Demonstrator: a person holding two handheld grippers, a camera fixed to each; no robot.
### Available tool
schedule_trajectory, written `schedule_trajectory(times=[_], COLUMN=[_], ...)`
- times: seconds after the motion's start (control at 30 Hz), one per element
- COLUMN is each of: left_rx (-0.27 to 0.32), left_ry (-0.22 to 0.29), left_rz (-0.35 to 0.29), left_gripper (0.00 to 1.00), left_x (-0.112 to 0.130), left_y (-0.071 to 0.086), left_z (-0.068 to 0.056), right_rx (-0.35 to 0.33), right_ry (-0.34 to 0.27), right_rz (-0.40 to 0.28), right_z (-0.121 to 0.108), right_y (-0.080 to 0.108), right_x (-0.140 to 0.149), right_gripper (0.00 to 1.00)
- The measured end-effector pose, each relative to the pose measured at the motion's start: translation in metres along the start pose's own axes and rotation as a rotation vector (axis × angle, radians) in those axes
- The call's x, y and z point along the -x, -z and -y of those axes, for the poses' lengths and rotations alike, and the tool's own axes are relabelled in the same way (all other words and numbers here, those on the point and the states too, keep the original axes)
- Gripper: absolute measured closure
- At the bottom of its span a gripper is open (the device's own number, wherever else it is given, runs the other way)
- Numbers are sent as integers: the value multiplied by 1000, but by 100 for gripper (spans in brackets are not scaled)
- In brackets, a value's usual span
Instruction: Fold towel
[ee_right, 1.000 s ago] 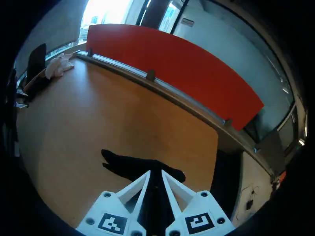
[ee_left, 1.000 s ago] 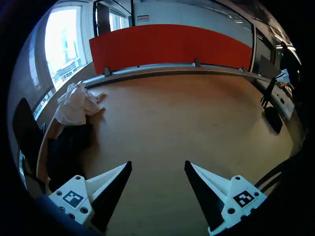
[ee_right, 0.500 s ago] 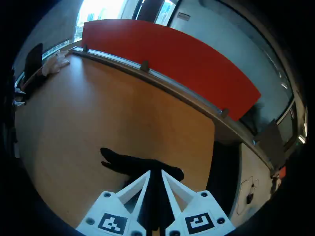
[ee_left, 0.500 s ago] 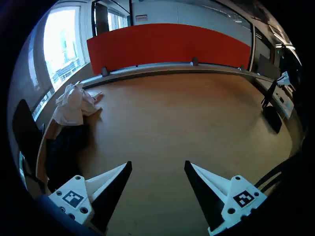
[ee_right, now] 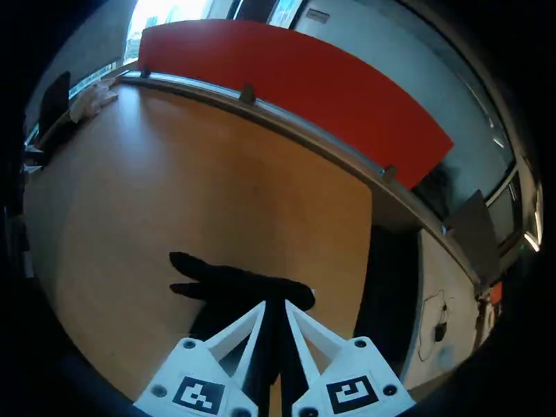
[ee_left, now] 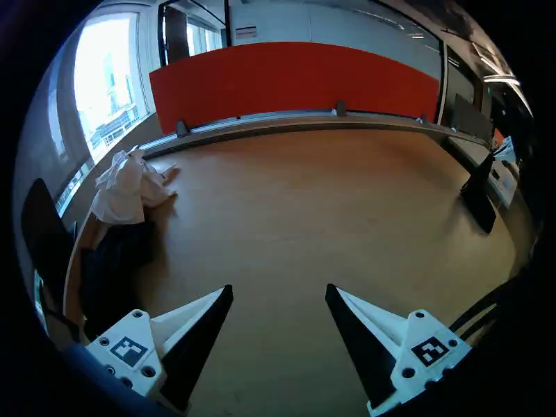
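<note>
Left hand-held gripper (ee_left: 278,300): jaws wide apart, nothing between them and touching nothing. It hangs over bare wood of the counter (ee_left: 313,194).

Right hand-held gripper (ee_right: 274,311): jaws nearly together, only a thin gap, with dark fabric running through it. It pinches the dark towel (ee_right: 236,281) at the towel's near edge. The rest of the towel spreads just past the fingertips as a flat, irregular patch on the counter (ee_right: 174,181), stretching more to the left than the right, close to the counter's right edge.

In the left gripper view, a white cloth heap (ee_left: 125,187) lies bunched at the far left of the counter, well apart from the open jaws. Just nearer than it sits a dark mass (ee_left: 115,267) at the counter's left edge; can't tell what it is. A black object (ee_left: 481,198) stands at the far right edge.

In the right gripper view, the white cloth heap (ee_right: 90,101) sits in the far left corner, well apart from the dark towel.

A red partition (ee_left: 299,80) runs along the far edge of the counter, with windows behind it on the left.
</note>
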State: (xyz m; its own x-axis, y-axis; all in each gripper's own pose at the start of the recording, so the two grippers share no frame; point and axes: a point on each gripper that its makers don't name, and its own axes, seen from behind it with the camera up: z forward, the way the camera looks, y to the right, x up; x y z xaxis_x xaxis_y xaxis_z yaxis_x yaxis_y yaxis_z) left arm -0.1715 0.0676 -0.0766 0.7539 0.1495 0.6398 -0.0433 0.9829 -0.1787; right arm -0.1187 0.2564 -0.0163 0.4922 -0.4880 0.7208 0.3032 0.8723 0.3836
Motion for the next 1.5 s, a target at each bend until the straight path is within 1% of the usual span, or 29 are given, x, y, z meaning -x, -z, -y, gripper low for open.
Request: schedule_trajectory(times=[0.23,0.47,0.7,0.87,1.23,1.37,1.5], left_rx=[3,6,2,-2,-11,-15,-20], left_ry=[-4,-8,-9,-7,-13,-16,-14], left_rz=[0,0,1,3,9,12,15], left_gripper=[0,0,0,0,0,0,0], left_x=[1,0,1,3,7,10,13], left_y=[-1,-2,-1,1,4,6,7], left_z=[0,0,3,6,8,9,10], right_rx=[20,42,44,50,76,80,86], right_ry=[-34,-52,-74,-101,-181,-213,-232], right_rz=[59,114,164,200,282,304,321], right_z=[-5,-6,2,5,9,11,13], right_y=[3,3,-2,-7,-25,-35,-44], right_x=[42,74,101,121,168,180,188], right_gripper=[96,96,96,96,96,96,96])
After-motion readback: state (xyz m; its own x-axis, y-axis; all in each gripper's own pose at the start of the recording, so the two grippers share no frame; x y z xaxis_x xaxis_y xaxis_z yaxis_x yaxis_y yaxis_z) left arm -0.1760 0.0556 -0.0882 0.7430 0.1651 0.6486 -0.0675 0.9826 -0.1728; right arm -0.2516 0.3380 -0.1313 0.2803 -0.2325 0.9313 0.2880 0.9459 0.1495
